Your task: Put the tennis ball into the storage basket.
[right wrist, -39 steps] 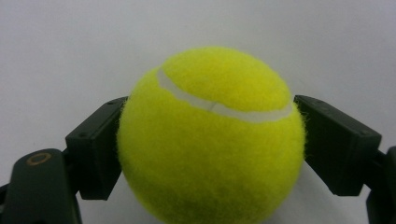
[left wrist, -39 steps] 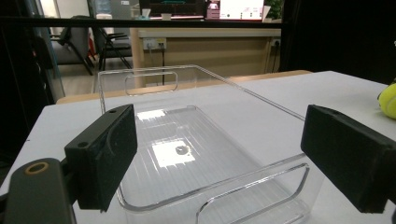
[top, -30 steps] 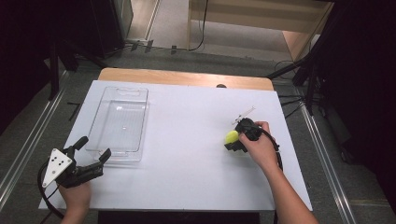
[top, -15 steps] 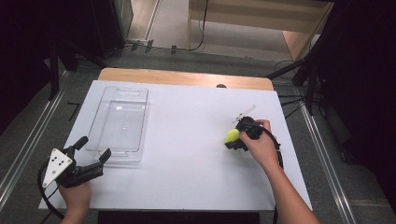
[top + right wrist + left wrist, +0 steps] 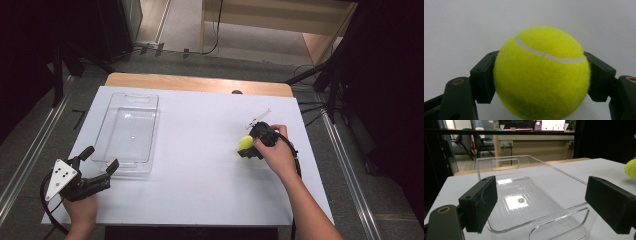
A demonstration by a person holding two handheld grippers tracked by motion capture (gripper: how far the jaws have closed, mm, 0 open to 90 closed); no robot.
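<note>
Tennis ball (image 5: 541, 75), fuzzy yellow with white seam, sits clamped in right gripper (image 5: 541, 80); left gripper (image 5: 549, 205) stands wide apart.

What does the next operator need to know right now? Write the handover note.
Right gripper: shut on the tennis ball, both pads pressed against its sides, over the right part of the white table.
Left gripper: open, nothing between its jaws, at the near left corner, pointing at the clear tray.
Clear tray: left side of the table, nothing in it.
Done: ball gripped.
Left, probably: carry the ball across to the tray, set it inside and release. The left gripper could steady the tray's near rim if it slides.
</note>
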